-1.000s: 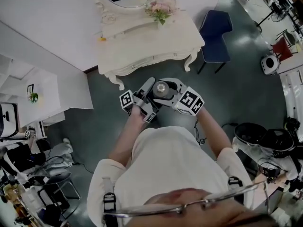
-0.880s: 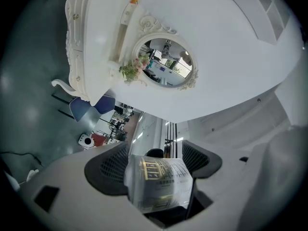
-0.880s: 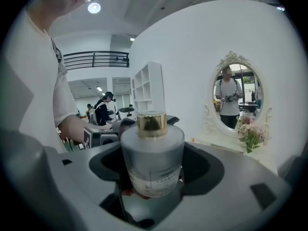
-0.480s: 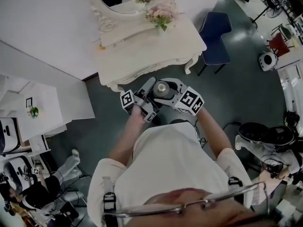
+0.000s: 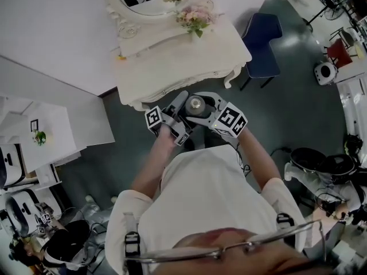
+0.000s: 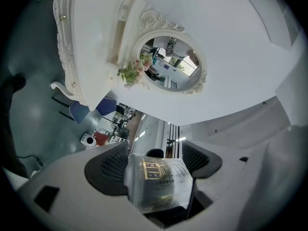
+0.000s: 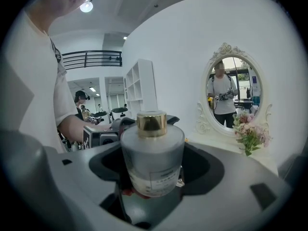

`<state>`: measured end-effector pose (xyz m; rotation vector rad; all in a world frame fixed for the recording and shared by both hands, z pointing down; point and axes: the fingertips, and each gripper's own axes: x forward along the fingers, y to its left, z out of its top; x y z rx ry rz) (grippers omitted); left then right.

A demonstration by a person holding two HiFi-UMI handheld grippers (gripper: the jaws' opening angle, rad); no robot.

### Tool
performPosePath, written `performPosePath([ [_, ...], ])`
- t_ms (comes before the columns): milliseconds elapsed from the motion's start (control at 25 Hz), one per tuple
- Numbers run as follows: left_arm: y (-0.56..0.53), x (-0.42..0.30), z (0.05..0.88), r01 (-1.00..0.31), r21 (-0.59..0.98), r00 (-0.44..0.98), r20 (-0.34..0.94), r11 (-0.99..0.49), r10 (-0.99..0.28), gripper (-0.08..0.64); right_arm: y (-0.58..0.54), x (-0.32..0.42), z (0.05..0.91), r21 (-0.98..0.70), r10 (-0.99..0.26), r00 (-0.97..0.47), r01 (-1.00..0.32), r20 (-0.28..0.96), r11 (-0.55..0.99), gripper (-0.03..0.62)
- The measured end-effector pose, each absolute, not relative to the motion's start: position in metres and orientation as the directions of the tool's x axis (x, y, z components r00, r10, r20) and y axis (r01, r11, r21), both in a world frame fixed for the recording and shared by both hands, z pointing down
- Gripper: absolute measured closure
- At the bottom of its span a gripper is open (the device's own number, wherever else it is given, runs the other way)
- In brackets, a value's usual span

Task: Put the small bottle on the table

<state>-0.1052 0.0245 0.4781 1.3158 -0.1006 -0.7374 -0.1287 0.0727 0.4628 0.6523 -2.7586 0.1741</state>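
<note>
1. The small bottle [image 5: 196, 104] was off the counter [image 5: 189, 50]. It was held in the air between the two hand-held grippers, just ahead of the person's torso [image 5: 212, 199].
2. Left hand-held gripper [image 6: 155, 168]: jaws closed on the bottle's body, both pads against its sides. The printed label faced this gripper's camera.
3. Right hand-held gripper [image 7: 153, 165]: jaws also gripping the bottle, from the opposite side. The bottle stood upright between them, gold cap [image 7: 151, 123] on top, frosted body, label low on the front.
4. The two grippers met tip to tip around the bottle.
5. The white counter lay ahead of both grippers' tips and touched neither. Dark floor [image 5: 298, 96] was below them.
6. Beyond the right gripper, on the counter: an oval mirror [image 7: 232, 93] with pink flowers [image 7: 249, 131] at its foot.
7. A blue chair [image 5: 261, 36] stood ahead and to the right of the right gripper, beside the counter's end.
</note>
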Motion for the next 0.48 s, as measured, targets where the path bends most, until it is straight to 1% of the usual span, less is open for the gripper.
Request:
performPosePath([
  [80, -0.002, -0.112, 0.483, 0.431, 0.9, 0.769, -0.329, 0.064, -0.548, 0.216, 0.046, -0.135, 0.467, -0.053, -0.411, -0.854, -0.449, 0.318, 0.892, 0.25],
  [240, -0.101, -0.134, 0.495, 0.453, 0.887, 0.751, -0.326, 0.088, -0.574, 0.216, -0.053, -0.156, 0.479, -0.077, -0.38, -0.855, -0.431, 0.352, 0.899, 0.25],
  [480, -0.163, -0.116, 0.5, 0.455, 0.886, 0.716, -0.31, 0.083, -0.625, 0.216, -0.114, -0.135, 0.482, -0.1, -0.319, -0.875, -0.378, 0.365, 0.921, 0.25],
])
